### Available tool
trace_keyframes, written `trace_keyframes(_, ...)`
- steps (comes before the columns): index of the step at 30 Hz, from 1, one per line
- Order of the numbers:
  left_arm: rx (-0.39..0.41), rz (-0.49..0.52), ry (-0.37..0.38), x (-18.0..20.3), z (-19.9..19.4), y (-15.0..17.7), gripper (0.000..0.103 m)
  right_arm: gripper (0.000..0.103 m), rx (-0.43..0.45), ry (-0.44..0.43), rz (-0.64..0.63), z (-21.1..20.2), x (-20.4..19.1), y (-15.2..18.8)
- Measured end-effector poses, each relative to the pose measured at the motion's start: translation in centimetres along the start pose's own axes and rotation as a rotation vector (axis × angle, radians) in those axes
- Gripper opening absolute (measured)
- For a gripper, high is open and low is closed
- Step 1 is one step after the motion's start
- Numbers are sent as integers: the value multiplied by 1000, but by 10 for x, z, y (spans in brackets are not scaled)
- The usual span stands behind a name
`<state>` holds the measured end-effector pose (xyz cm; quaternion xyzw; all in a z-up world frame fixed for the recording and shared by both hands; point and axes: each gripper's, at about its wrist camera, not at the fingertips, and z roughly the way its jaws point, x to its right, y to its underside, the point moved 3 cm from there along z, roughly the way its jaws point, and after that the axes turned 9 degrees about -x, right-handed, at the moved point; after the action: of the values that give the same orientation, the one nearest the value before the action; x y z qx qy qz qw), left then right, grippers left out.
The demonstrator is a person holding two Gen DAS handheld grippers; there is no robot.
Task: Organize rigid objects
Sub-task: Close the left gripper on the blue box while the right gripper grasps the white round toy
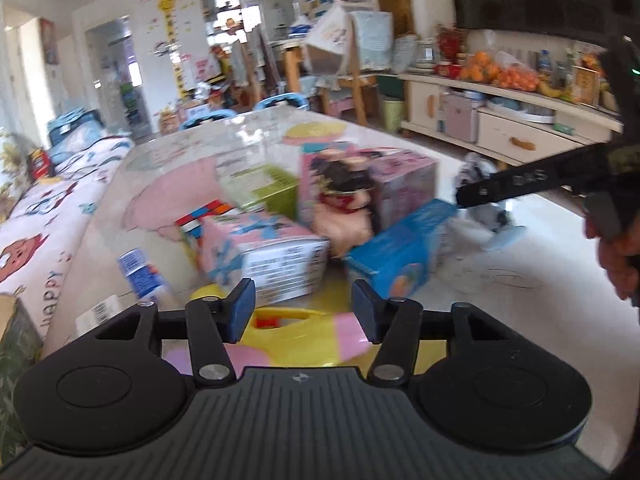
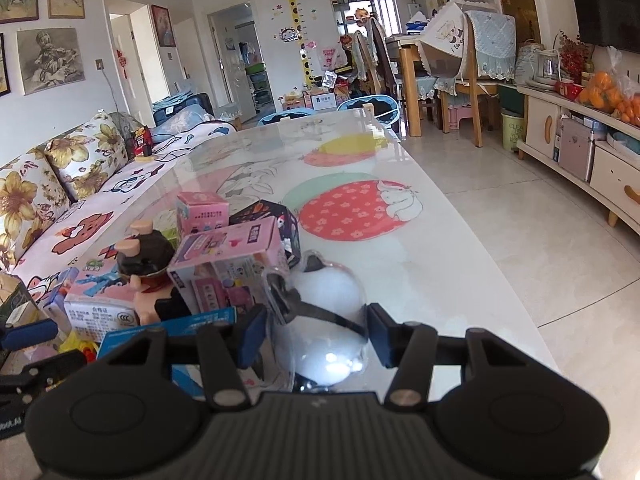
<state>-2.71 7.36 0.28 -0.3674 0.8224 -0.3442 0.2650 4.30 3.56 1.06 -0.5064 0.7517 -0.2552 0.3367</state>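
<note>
Two grippers: over table (image 2: 400,240)
left gripper (image 1: 304,306): jaws apart, empty
right gripper (image 2: 316,334): clamps clear plastic ball (image 2: 320,320)

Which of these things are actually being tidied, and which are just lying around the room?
Being tidied: clear ball, pink boxes, blue box, doll, puzzle cube.
Just lying about: sofa, oranges, green bin, dining chair.

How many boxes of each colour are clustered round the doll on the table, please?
Pink boxes: 3
Blue box: 1
Dark box: 1
Green box: 1
Total: 6
</note>
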Motion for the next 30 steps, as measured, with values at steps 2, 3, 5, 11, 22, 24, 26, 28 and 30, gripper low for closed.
trace_keyframes(2,-2,46,27,7,5,-6,70,53,7,-2,17,-4,4,0)
trace_keyframes(3,-9,73,40,9,12,-7,71,53,12,-4,26,-6,7,0)
trace_keyframes(5,-28,110,54,12,23,-11,71,53,22,-9,37,-10,10,1)
trace_keyframes(11,-82,184,106,8,51,-15,71,53,18,-31,40,-11,17,0)
trace_keyframes(22,-58,282,149,21,57,-11,56,53,-2,-76,34,-15,23,3)
trace_keyframes(24,-52,278,144,21,63,-15,56,53,-5,-83,34,-16,24,3)
trace_keyframes(26,-49,275,143,25,70,-21,57,53,-6,-87,33,-16,24,3)
trace_keyframes(28,-55,275,145,33,76,-27,57,53,-8,-88,31,-16,24,3)
trace_keyframes(30,-48,276,143,38,75,-28,53,53,-9,-89,30,-16,25,3)
